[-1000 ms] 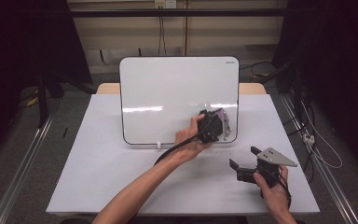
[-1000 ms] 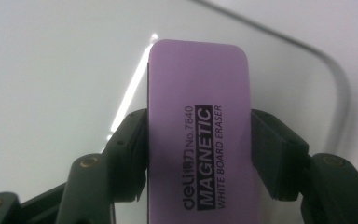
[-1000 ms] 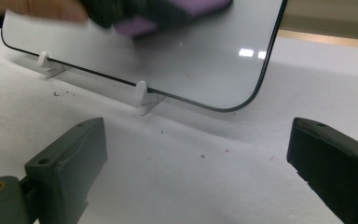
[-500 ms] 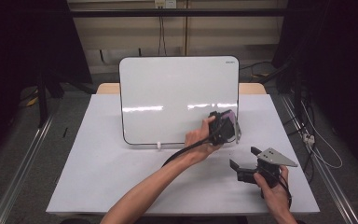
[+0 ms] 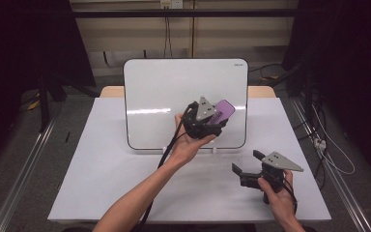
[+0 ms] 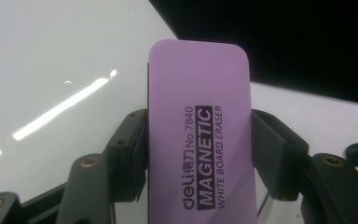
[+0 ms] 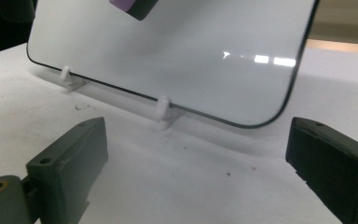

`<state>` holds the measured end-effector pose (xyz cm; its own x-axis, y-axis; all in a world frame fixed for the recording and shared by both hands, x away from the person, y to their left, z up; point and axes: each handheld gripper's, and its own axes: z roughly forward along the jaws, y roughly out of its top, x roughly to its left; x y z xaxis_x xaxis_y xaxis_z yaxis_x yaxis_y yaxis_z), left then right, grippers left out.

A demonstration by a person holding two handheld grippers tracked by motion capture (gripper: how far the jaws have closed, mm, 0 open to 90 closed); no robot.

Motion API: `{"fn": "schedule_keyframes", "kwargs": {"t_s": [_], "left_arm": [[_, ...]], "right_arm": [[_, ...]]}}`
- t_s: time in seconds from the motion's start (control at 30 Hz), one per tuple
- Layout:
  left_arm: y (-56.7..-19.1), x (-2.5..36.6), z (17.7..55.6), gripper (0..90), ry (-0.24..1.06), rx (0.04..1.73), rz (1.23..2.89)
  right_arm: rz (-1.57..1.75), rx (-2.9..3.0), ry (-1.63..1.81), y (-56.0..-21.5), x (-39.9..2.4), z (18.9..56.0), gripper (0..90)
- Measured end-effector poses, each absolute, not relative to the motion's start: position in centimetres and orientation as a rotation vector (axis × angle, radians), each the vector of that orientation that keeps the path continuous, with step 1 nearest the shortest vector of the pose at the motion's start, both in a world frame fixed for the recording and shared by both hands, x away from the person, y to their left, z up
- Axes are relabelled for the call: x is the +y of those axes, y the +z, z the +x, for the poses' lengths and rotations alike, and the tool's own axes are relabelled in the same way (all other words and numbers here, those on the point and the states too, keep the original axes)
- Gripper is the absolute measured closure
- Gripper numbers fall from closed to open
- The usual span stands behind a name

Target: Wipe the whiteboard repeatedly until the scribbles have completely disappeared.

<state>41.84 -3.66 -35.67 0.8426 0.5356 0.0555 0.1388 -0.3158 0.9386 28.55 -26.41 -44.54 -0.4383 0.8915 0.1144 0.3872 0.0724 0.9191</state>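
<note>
On the white worktop [image 5: 101,183] a whiteboard [image 5: 164,96] stands near the back edge; the left gripper [image 5: 217,118] clamps a purple eraser [image 6: 198,135] lengthwise, just before the board's right side. The right gripper [image 5: 244,166] rests open, empty.

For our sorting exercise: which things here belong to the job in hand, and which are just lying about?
In the job: eraser, left gripper clamping it, whiteboard.
Lying about: right gripper with jaws open, board stand clips, table.
</note>
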Motion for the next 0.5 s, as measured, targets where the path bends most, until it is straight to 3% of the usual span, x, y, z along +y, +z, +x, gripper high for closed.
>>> {"fn": "schedule_keyframes", "kwargs": {"t_s": [0.5], "left_arm": [[-35.6, 1.4, 40.6, 41.2, 0.287, 0.621, 1.684]], "right_arm": [[1.213, 1.813, 1.579, -44.3, -23.3, 29.4, 4.9]]}}
